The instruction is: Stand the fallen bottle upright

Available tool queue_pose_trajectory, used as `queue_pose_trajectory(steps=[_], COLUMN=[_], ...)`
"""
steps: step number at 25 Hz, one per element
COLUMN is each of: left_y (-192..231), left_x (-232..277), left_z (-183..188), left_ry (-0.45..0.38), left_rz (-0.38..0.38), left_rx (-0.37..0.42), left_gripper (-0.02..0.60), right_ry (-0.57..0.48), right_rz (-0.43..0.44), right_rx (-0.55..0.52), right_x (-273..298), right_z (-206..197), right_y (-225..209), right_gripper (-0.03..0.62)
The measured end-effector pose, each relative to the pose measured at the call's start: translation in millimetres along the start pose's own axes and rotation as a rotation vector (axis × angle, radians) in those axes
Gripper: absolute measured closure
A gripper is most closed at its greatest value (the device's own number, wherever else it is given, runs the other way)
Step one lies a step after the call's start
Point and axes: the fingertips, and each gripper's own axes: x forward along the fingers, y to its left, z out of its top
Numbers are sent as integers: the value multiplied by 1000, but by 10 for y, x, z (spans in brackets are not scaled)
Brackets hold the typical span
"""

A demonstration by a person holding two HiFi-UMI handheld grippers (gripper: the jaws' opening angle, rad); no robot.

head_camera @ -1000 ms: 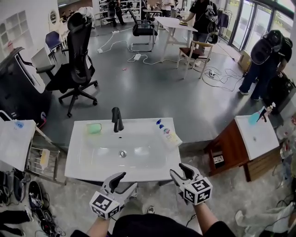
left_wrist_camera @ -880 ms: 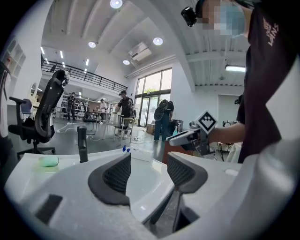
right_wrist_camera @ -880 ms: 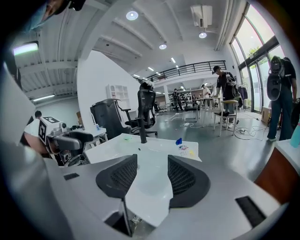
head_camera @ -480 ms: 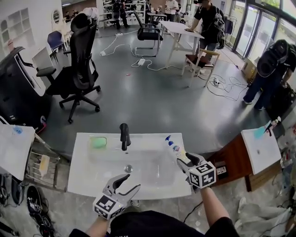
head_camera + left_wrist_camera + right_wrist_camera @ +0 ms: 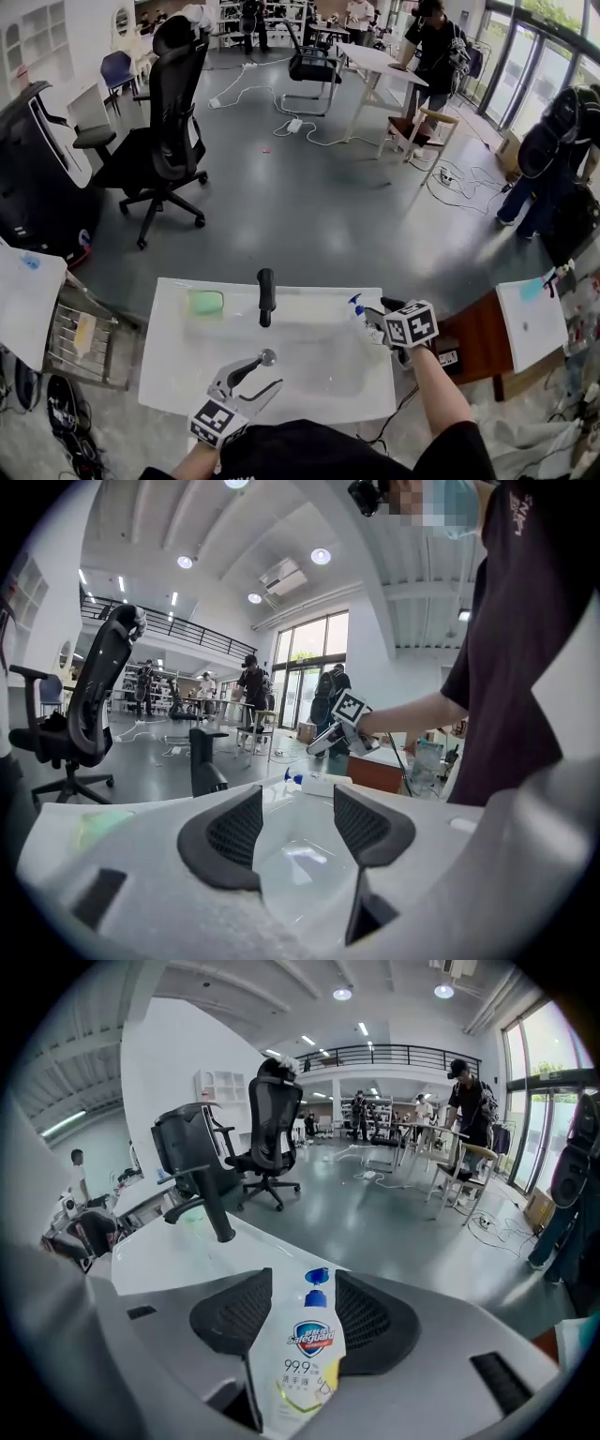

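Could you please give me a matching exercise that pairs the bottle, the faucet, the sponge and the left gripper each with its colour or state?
Things:
1. bottle
2. faucet
3. sponge
4. left gripper

Colour or state:
A. black, standing upright
B. open and empty
C. lying on its side
D. green

Pairs: 1-C, 2-A, 3-D, 4-B
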Motion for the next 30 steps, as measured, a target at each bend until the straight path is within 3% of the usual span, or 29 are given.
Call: queue_pose_trajectory(steps=[8, 15, 24, 30], left_y=[255, 392, 475, 520], left_x=[58, 112, 88, 122], left_z=[-77, -98, -183, -217], left_ry=[9, 14, 33, 33], left_rz=[10, 8, 21, 35], left_rx=[-63, -94, -123, -142], left_gripper=[345, 345, 345, 345], right_ry=[225, 416, 546, 605], right_rz=[82, 205, 178, 121], right_rx=[36, 218, 247, 139], right_x=[594, 932, 1196, 1257], right_z=[-123, -256, -382, -481], right_y=[-116, -63, -96, -201], right_gripper=[381, 385, 395, 441])
